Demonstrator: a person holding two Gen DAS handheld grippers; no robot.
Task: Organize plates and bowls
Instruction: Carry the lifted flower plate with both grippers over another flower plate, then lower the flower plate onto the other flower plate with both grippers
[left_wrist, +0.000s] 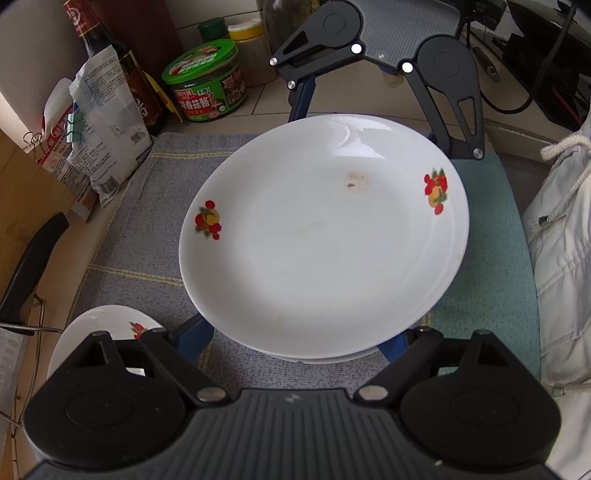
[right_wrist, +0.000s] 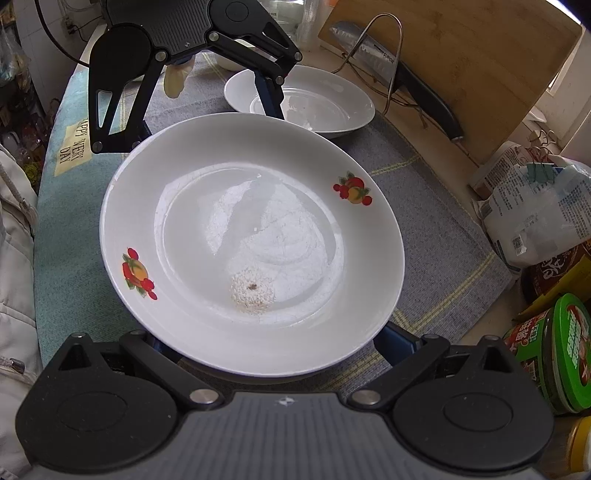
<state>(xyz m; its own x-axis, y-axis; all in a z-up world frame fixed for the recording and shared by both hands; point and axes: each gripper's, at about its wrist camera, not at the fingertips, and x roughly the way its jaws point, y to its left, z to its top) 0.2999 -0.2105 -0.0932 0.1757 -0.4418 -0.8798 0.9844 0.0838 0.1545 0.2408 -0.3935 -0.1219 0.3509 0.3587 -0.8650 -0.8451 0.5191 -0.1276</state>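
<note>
A white plate with red fruit prints (left_wrist: 321, 236) fills the middle of both views (right_wrist: 251, 240); a second rim shows just beneath it at its near edge in the left wrist view. My left gripper (left_wrist: 295, 339) is open, its blue fingers (left_wrist: 195, 338) spread under the plate's near rim. My right gripper (right_wrist: 273, 343) is open at the opposite rim, its blue fingers (right_wrist: 395, 343) mostly hidden below the plate. Each gripper shows across the plate in the other's view. Another white plate (right_wrist: 325, 103) lies beyond on the mat, also at the lower left in the left wrist view (left_wrist: 107, 325).
A grey cloth mat (left_wrist: 147, 229) and a teal mat (left_wrist: 491, 236) cover the counter. A green-lidded jar (left_wrist: 207, 85), sauce bottle (left_wrist: 122, 70) and bags (left_wrist: 99, 140) stand along one side. A knife (right_wrist: 417, 96) in a wire rack and a wooden board (right_wrist: 461, 62) stand behind.
</note>
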